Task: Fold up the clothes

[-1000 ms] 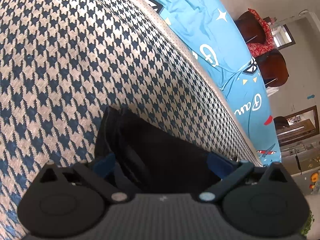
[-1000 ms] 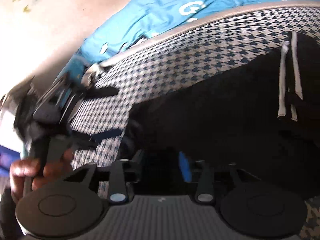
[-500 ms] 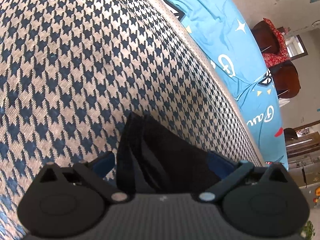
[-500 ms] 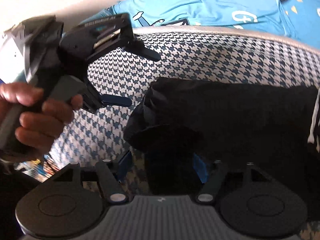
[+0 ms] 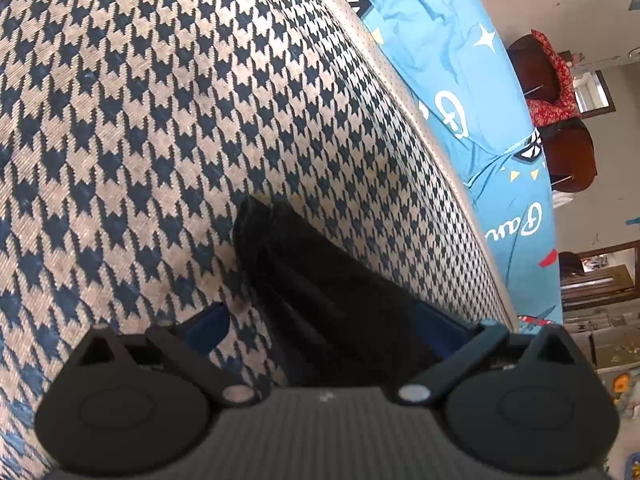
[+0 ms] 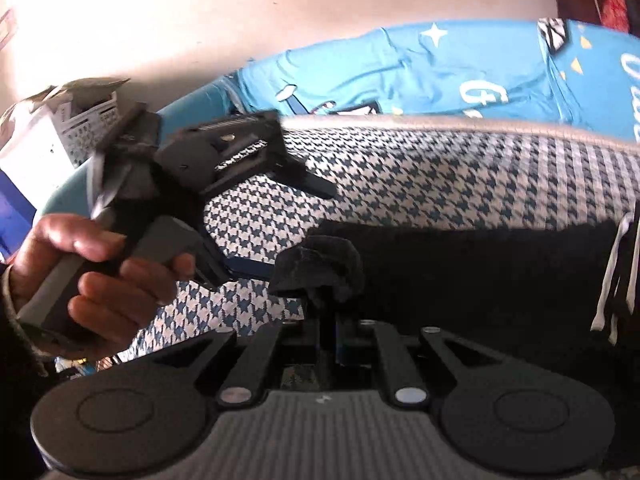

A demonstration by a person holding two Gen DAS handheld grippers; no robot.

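Covering most of both views, a woven houndstooth cover (image 5: pixel 168 112), navy on cream and coarse in texture, gives the dark garment (image 6: pixel 472 276) a flat, grippy surface to be folded on. Whether a bed or a sofa lies under it cannot be told. Beyond its pale piped edge lies a smooth bright-blue printed sheet (image 6: pixel 460 68) with white stars and lettering.

That garment, black and soft with little sheen, lies across the cover in a long band. White drawcords (image 6: pixel 612 280) hang at its right end, suggesting trousers or shorts. Its left end is bunched into a thick, rounded lump of several layers.

Seen in the left wrist view, the left hand-held gripper (image 5: pixel 324 320) has its blue-padded fingers spread wide, one on each side of a narrow, stacked edge of the black cloth, touching nothing firmly. A bare hand (image 6: pixel 100 276) holds it by the handle.

Clamped together, the right hand-held gripper (image 6: pixel 328 336) pinches the lump's lower fold, probably to lift or steady that end while the left one moves in for its own hold. Limp, thick cloth like this would likely sag and slip unless both ends are held.
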